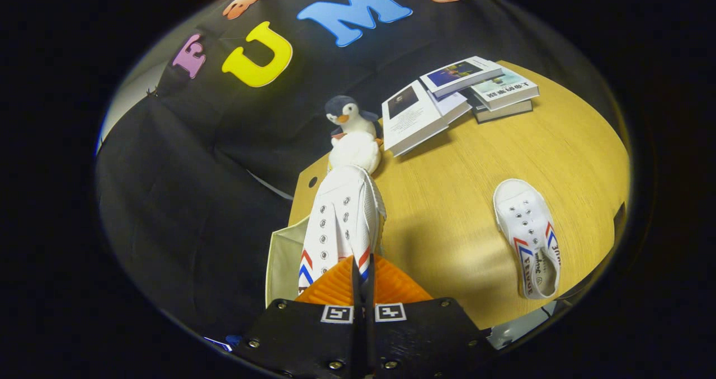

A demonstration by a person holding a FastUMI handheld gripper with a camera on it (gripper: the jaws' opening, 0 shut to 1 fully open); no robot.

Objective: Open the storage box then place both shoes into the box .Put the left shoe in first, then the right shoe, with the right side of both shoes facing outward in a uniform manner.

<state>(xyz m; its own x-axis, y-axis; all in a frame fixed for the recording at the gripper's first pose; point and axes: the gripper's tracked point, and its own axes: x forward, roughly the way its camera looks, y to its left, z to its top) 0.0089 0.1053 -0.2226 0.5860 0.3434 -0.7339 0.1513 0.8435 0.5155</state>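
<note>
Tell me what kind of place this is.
Likely a staged recording booth: black cloth wall, round wooden table with props, a plush penguin and stacked books.

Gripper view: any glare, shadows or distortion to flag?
Gripper view: fisheye bends the wooden table edge into a curve; the held white shoe, clamped at its heel between the gripper fingers, throws a soft shadow on the tabletop beside it; the second shoe stays sharp; mild sheen on the books; light falls off toward the rim.
</note>
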